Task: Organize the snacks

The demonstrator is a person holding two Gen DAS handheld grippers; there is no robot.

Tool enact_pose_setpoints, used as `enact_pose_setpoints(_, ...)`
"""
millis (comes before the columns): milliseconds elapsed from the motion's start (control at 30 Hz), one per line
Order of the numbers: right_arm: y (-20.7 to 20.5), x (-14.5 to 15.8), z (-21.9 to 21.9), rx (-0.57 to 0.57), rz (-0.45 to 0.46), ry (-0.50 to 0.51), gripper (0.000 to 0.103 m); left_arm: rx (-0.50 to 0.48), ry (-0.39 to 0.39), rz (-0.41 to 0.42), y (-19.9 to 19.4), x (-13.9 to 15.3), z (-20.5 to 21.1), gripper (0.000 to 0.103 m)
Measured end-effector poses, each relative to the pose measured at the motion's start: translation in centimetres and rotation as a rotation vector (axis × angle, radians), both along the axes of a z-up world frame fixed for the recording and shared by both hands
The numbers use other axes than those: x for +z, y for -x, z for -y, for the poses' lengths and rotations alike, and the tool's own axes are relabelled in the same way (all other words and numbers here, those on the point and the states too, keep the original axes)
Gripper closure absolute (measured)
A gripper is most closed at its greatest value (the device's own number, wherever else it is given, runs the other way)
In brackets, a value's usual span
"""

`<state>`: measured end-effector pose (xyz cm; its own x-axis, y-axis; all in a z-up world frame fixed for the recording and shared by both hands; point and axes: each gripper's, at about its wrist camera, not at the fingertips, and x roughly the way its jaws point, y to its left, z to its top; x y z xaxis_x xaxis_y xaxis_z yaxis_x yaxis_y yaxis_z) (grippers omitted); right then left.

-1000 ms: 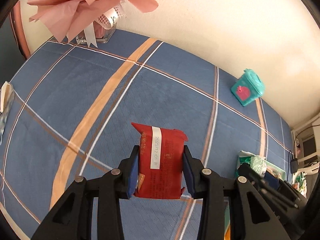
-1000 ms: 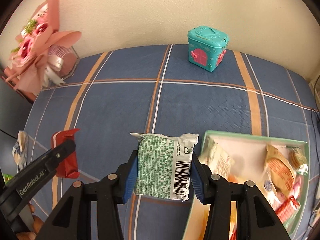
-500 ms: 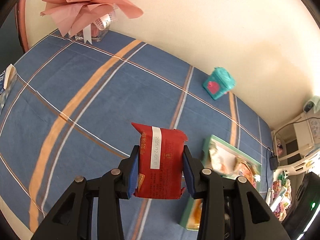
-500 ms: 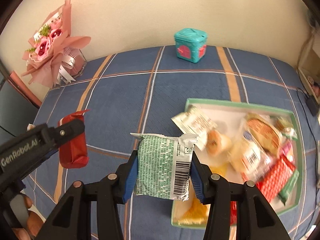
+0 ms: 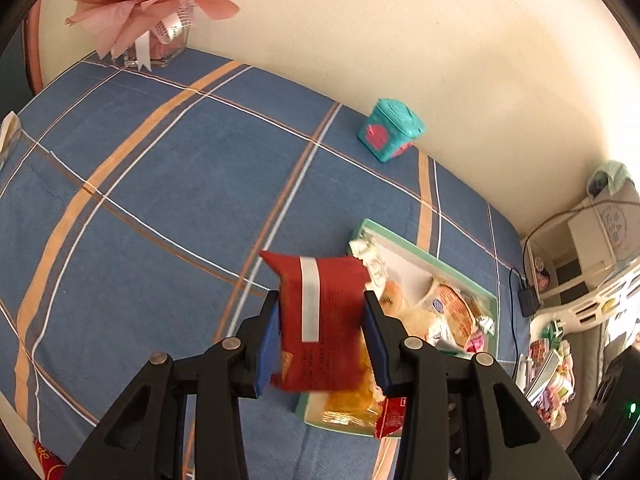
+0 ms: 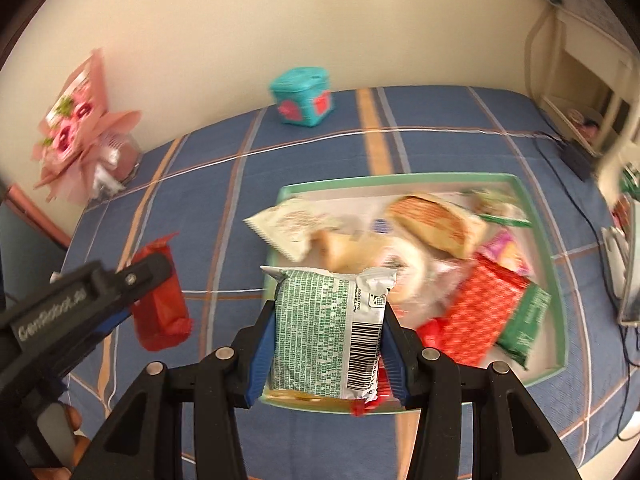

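Left gripper point(image 5: 322, 316) is clamped on a red packet point(image 5: 320, 320), held above the blue plaid cloth point(image 5: 160, 200) at the near left corner of the tray point(image 6: 400, 182). Right gripper point(image 6: 326, 326) is clamped on a green-and-white packet point(image 6: 326, 320), held over the tray's near edge. The green-rimmed tray lies on the cloth and holds mixed snacks: a white packet point(image 6: 288, 228), a wrapped bun point(image 6: 436, 224), a red checked packet point(image 6: 480, 312), a green packet point(image 6: 524, 320). A teal box point(image 6: 302, 96) stands near the wall, lid closed.
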<state>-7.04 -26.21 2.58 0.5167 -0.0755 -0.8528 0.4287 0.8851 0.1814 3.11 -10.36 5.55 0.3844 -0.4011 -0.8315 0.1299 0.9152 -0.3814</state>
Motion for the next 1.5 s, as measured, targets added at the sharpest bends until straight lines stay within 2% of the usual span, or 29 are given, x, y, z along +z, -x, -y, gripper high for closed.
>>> enact_pose_setpoints(233, 2.2, -0.6, 5.1, -0.119, -0.016, -0.026, 0.052, -0.096, -0.015, 0.042, 1.7, 0.5, 3.7, 0.062)
enact_pose_setpoints(333, 3.0, -0.9, 6.6, -0.152, -0.024, -0.038, 0.052, -0.109, -0.002, 0.032, 1.7, 0.3, 4.1, 0.062)
enact_pose_setpoints(400, 3.3, -0.9, 7.3, -0.168, -0.023, -0.043, 0.052, -0.080, 0.015, 0.018, 1.1, 0.2, 3.2, 0.062)
enact_pose_setpoints(533, 3.8, -1.2, 8.1, -0.195, -0.020, -0.070, 0.052, 0.015, -0.003, -0.008, -0.3, -0.8, 0.3, 0.062)
enact_pose_setpoints(767, 3.1, -2.7, 8.6, -0.208, -0.050, -0.105, 0.052, 0.142, 0.007, -0.107, -4.0, -4.5, -3.2, 0.062)
enact_pose_setpoints(1067, 2.0, -2.9, 9.8, -0.231, -0.064, -0.075, 0.052, 0.181, 0.020, -0.158, -7.9, -8.8, -3.0, 0.062)
enact_pose_setpoints(1233, 1.3, -2.3, 10.1, -0.234, -0.056, -0.043, 0.052, 0.170, -0.022, -0.116, -9.1, -8.6, -2.1, 0.062)
enact_pose_setpoints(1367, 1.0, -1.9, 10.1, -0.233, -0.057, -0.026, 0.052, 0.165, -0.108, -0.086, -9.9, -8.8, -1.0, 0.062)
enact_pose_setpoints(1467, 0.9, -1.6, 9.8, -0.225, -0.053, -0.016, 0.052, 0.174, -0.109, -0.078, -10.3, -8.8, -0.9, 0.057)
enact_pose_setpoints(1500, 0.8, -1.6, 9.6, -0.222, -0.052, -0.014, 0.052, 0.177, -0.099, -0.080, -10.4, -8.8, -0.9, 0.049)
